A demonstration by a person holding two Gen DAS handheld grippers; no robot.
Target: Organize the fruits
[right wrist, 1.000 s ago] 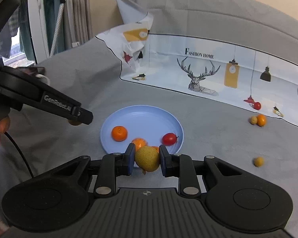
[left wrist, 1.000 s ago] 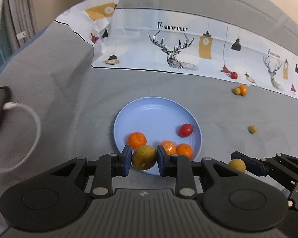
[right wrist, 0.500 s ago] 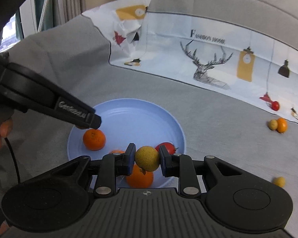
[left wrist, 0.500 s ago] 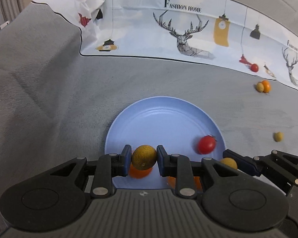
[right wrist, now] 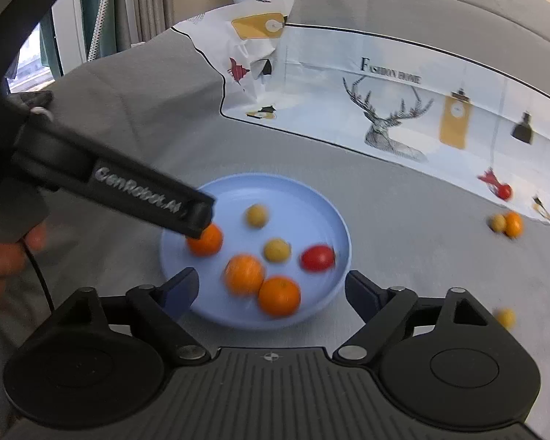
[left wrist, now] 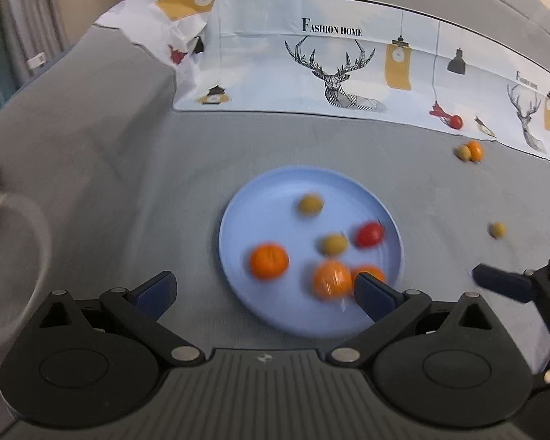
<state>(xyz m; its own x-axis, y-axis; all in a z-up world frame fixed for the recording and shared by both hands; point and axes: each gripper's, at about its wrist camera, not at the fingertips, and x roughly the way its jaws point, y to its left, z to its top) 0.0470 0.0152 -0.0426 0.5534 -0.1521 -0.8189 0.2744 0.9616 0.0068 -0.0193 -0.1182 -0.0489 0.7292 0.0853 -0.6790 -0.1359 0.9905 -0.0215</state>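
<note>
Grippers spread over the blue plate, fruit lying loose

Left gripper (left wrist: 266,288) has its jaws opening wide with nothing pinched between them; its right finger (left wrist: 376,295) overlaps the near rim of the blue plate (left wrist: 238,220). Right gripper (right wrist: 271,289) is likewise opening, pads off everything, straddling the plate's near edge.

On the plate lie three oranges: orange one (right wrist: 205,239) at the left under the left gripper's tip, a second orange (right wrist: 244,274) and a third orange (right wrist: 279,296) touching each other near the front rim. Behind them sit two yellow-green fruits, one (right wrist: 277,250) mid-plate, the other (right wrist: 256,215) farther back, both blurred. A red tomato (right wrist: 317,257) sits toward the right rim. The fruits are round, so no long axis shows.

The plate's back half is bare. Off the plate, on the grey cloth, a small yellow fruit (left wrist: 497,229) lies well to the right; farther off an orange and yellow pair (left wrist: 469,151) touch, near a printed sheet's (left wrist: 348,73) edge.
</note>
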